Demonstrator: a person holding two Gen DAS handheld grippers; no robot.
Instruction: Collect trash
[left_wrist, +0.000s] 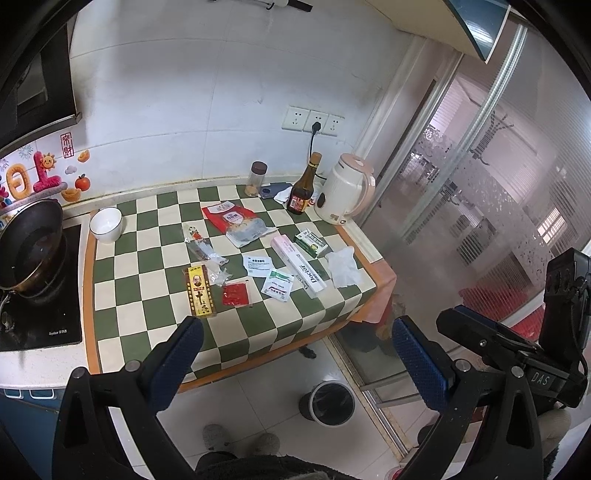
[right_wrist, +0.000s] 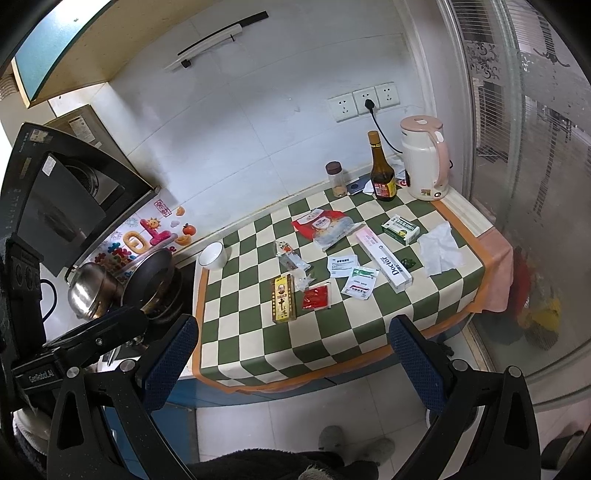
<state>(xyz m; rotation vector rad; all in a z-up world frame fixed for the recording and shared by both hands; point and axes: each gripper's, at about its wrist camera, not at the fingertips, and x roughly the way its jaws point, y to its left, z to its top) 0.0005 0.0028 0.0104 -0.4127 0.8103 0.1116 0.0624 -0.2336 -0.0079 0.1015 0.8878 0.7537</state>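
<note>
Hovering back from the counter, the left gripper (left_wrist: 295, 354) and right gripper (right_wrist: 293, 349) both had jaws spread and empty, ready to pick; wrappers like the red sachet (left_wrist: 235, 294) lay ahead, and the bin (left_wrist: 331, 403) stood just below the left one.

There were two white packets (right_wrist: 341, 266) (right_wrist: 359, 282), two boxes (right_wrist: 384, 258) (right_wrist: 400, 229), one bowl (right_wrist: 213, 254), one kettle (right_wrist: 424, 158) and one tissue (right_wrist: 441, 249).
</note>
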